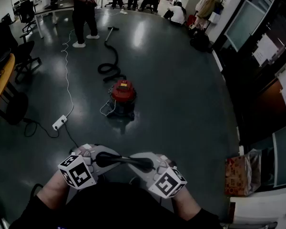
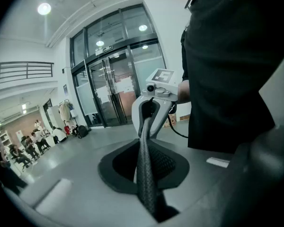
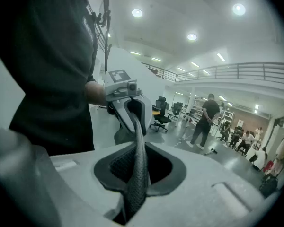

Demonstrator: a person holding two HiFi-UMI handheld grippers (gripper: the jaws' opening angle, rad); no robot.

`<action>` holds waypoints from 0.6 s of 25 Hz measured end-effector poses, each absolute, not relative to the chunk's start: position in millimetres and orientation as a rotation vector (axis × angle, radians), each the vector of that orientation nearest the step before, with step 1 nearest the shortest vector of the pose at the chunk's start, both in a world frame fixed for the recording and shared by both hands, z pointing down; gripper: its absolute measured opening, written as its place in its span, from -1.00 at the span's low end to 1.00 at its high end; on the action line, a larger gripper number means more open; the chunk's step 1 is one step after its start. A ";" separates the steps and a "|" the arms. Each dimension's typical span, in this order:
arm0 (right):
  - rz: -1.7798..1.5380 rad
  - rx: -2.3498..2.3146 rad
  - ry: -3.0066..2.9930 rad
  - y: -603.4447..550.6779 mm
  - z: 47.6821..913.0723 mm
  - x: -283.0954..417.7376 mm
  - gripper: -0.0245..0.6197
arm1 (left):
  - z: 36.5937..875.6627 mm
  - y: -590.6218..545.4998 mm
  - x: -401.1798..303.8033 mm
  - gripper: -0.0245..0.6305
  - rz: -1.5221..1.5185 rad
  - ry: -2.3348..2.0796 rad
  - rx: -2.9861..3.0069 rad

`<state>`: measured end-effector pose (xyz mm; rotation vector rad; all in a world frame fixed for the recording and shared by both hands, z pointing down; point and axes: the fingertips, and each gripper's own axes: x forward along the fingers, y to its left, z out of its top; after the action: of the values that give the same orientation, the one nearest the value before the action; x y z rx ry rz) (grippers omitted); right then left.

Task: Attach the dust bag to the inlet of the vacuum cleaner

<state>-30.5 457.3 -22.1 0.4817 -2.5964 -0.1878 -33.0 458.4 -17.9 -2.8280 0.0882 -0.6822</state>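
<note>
Open-plan office hall, rows of benches (image 1: 57,6), swivel chairs (image 3: 161,113), glass entrance doors (image 2: 109,96), mezzanine railing (image 3: 255,72), glossy floor (image 1: 171,80)

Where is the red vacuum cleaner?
In the head view the red vacuum cleaner stands mid-floor, right of the white power strip, its black hose curling behind.

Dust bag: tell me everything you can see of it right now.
The dust bag shows as a dark band of woven, mesh-like fabric, bunched flat, so little of its shape can be read. It is stretched roughly level between the left gripper and the right gripper, each shut on one end, in the air close to the person's body. Nothing else touches it. No opening or collar can be made out. It is well apart from the red vacuum on the floor ahead.
</note>
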 end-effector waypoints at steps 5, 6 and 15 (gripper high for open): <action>-0.187 0.475 -2.593 458.7 -19.3 -28.3 -0.80 | -16.2 459.7 -31.3 -0.82 -0.683 0.091 -2.830; -0.188 0.474 -2.592 458.5 -17.7 -26.7 -0.80 | -15.9 459.5 -30.3 -0.82 -0.683 0.091 -2.830; -0.152 0.463 -2.607 456.9 -13.2 -20.3 -0.79 | -12.6 458.6 -24.4 -0.83 -0.697 0.096 -2.846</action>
<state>-20.3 456.9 -13.2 0.4628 -2.6072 -0.1519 -24.4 458.6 -12.6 -2.8462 0.0964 -0.6968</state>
